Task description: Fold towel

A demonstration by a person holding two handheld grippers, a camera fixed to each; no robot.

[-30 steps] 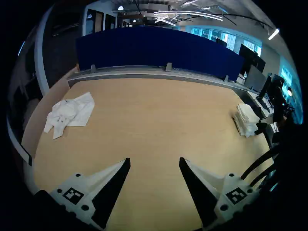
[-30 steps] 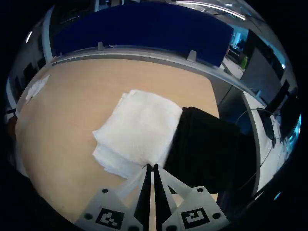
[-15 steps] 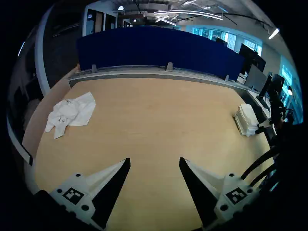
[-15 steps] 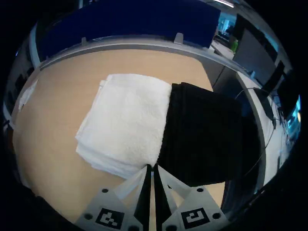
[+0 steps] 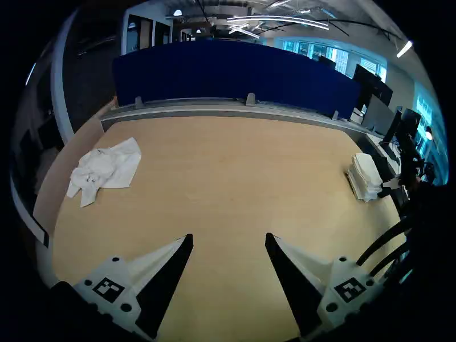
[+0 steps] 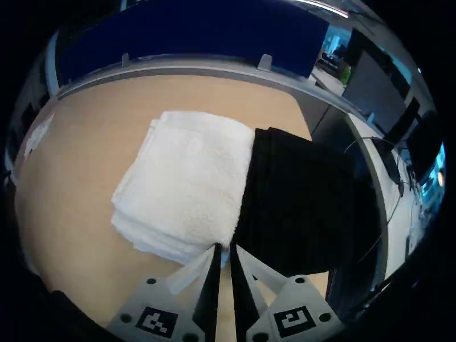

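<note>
A crumpled white towel (image 5: 104, 169) lies at the far left of the wooden table (image 5: 228, 171); in the right gripper view this crumpled towel (image 6: 35, 137) is small at the left edge. A stack of folded white towels (image 5: 365, 176) sits at the table's right end. My left gripper (image 5: 228, 242) hovers open over bare wood near the front edge, holding nothing. My right gripper (image 6: 224, 251) is at the near corner of the folded stack (image 6: 182, 182), its fingers almost together with white cloth in the thin slit between them.
A black folded stack (image 6: 302, 205) lies against the white stack's right side, at the table's end. A blue partition (image 5: 228, 74) with a grey rail runs along the far edge. A dark chair (image 5: 390, 245) stands at the right, with monitors behind it.
The right gripper moved closer to and over the folded stack, and the slit between its fingers widened slightly. The left gripper stayed nearly still and open.
</note>
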